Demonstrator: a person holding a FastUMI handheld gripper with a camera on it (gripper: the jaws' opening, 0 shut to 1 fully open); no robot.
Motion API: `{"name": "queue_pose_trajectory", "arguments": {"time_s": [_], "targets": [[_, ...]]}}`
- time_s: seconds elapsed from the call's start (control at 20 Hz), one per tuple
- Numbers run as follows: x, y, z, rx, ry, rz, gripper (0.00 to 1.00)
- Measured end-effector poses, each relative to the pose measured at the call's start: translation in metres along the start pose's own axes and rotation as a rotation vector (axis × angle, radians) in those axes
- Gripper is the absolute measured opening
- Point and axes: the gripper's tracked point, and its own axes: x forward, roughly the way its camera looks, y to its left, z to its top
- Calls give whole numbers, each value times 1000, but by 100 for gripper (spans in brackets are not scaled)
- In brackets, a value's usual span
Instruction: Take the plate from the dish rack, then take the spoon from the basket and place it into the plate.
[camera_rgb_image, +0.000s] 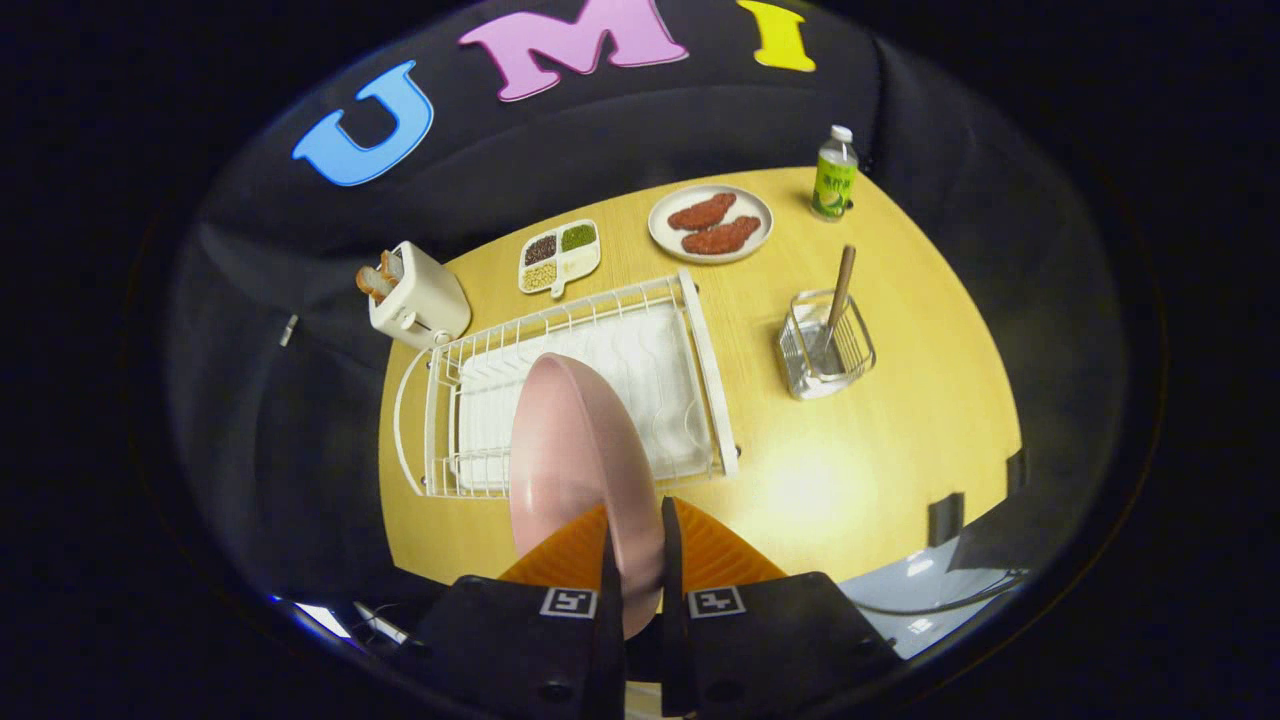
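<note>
One wooden table (900, 420) carries everything, its pale yellow top spread out beyond the fingers. Largest on it is the white wire dish rack (600, 350), lying just ahead of the gripper (636, 560) toward twelve o'clock, with a white ribbed tray inside. Held above the rack's near end is the pink plate (575, 450), standing on edge; its lower rim sits between the two fingers, which close narrowly on it from either side, so the jaws grip the plate. At ten o'clock from the rack stands a white toaster (420, 300) with bread slices poking from its top, at the table's far left corner. Beyond the rack at one o'clock rests a round white dish (662, 222) bearing two reddish-brown pieces of food. At eleven o'clock, between toaster and dish, lies a small divided tray (558, 258) holding dark, green and pale grains. At three o'clock from the rack, well apart from it, stands a clear wire basket (826, 348), and the spoon (838, 295) leans in it, wooden handle up. Farthest off, at one o'clock past the dish, stands a small green-labelled bottle (834, 175) with a white cap
</note>
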Motion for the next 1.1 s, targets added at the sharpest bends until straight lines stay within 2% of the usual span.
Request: {"name": "queue_pose_trajectory", "arguments": {"time_s": [0.15, 0.25, 0.55, 0.85, 1.0, 1.1], "targets": [[16, -27, -48, 120, 52, 101, 18], [33, -49, -73, 166, 79, 129, 18], [95, -87, -127, 181, 182, 202, 18], [129, -92, -135, 253, 235, 312, 18], [141, -111, -146, 219, 238, 266, 30], [138, -110, -143, 205, 219, 285, 32]]}}
